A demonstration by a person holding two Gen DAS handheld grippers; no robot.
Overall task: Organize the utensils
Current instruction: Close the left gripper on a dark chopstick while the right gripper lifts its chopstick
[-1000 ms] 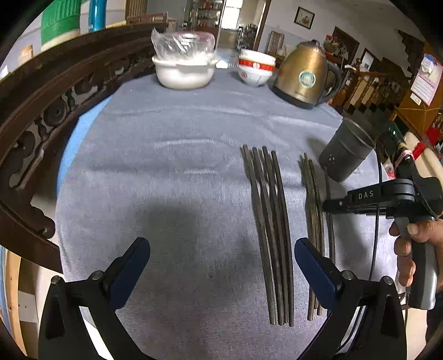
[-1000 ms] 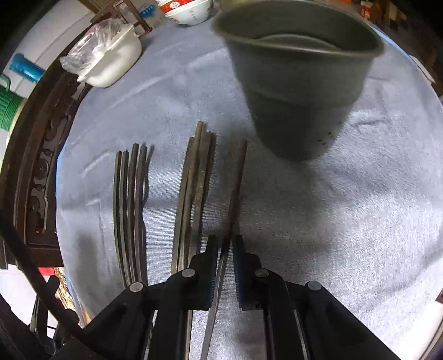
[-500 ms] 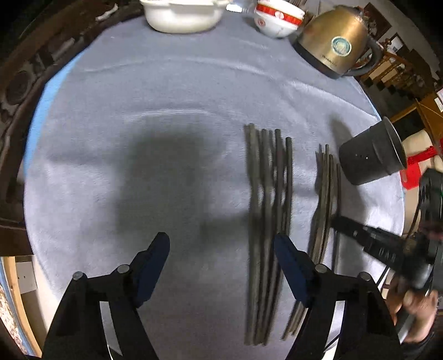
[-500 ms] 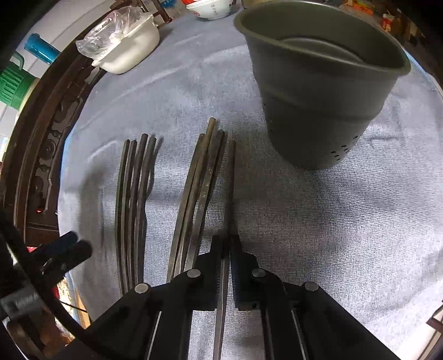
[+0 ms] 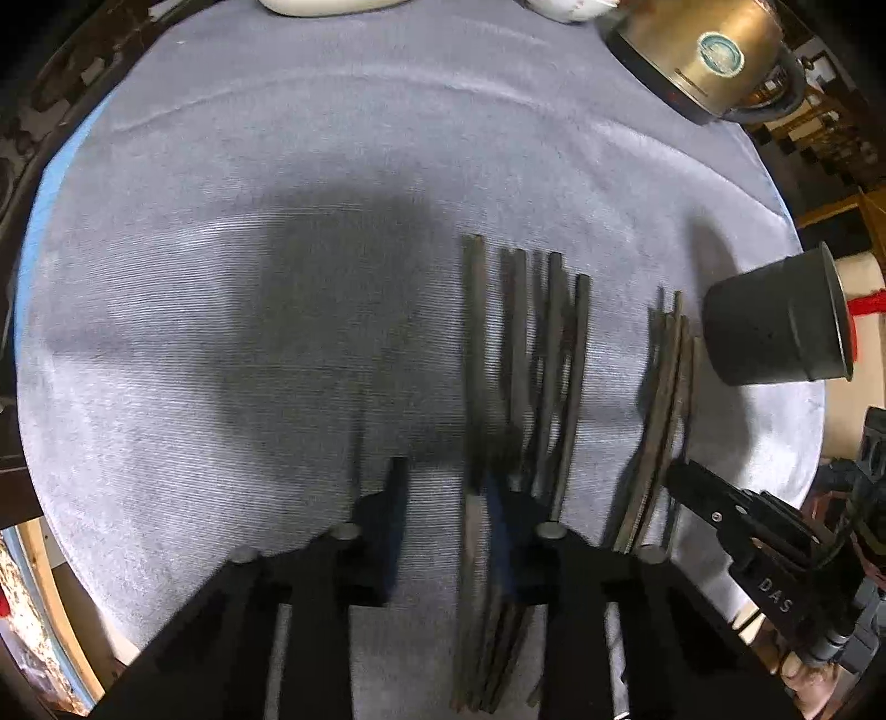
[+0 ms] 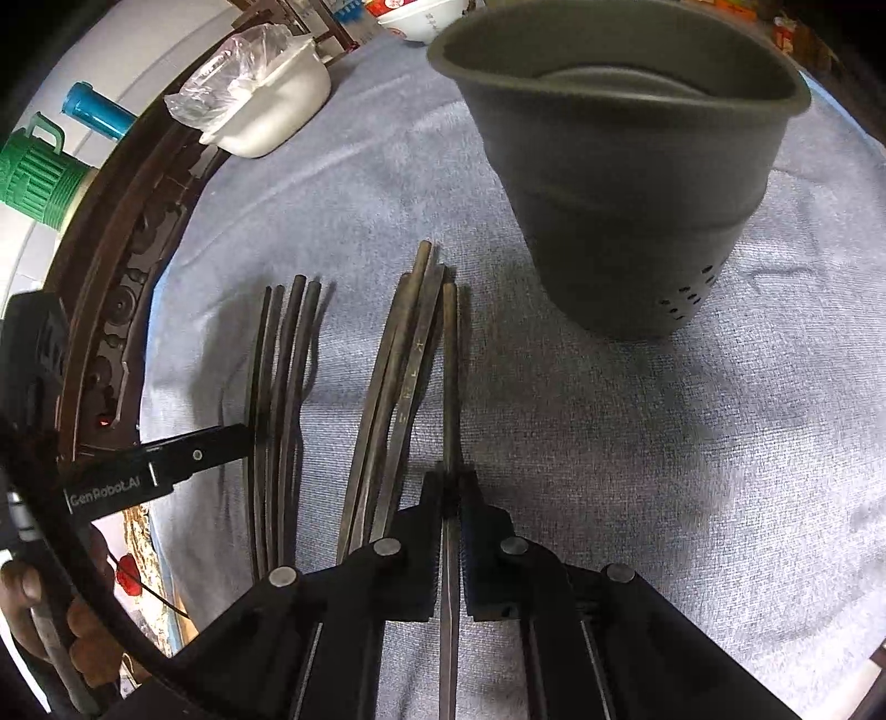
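Dark chopsticks lie in two bundles on a grey cloth. The left bundle [image 5: 531, 354] holds several sticks, as does the right bundle [image 6: 398, 382]. My left gripper [image 5: 443, 487] is open, low over the near part of the left bundle, its jaws astride the leftmost stick. My right gripper [image 6: 451, 487] is shut on a single chopstick [image 6: 449, 365] beside the right bundle. A dark grey holder cup [image 6: 620, 183] stands just beyond; it also shows in the left wrist view [image 5: 775, 327].
A brass kettle [image 5: 714, 55] stands at the back right. A white dish with a plastic bag [image 6: 266, 105] and a red-rimmed bowl [image 6: 415, 16] stand at the back. A carved dark wood rail [image 6: 127, 260] edges the table's left side.
My left gripper came down and forward over the left bundle, and its jaws narrowed. My right gripper closed fully on the single chopstick and drew nearer the cup.
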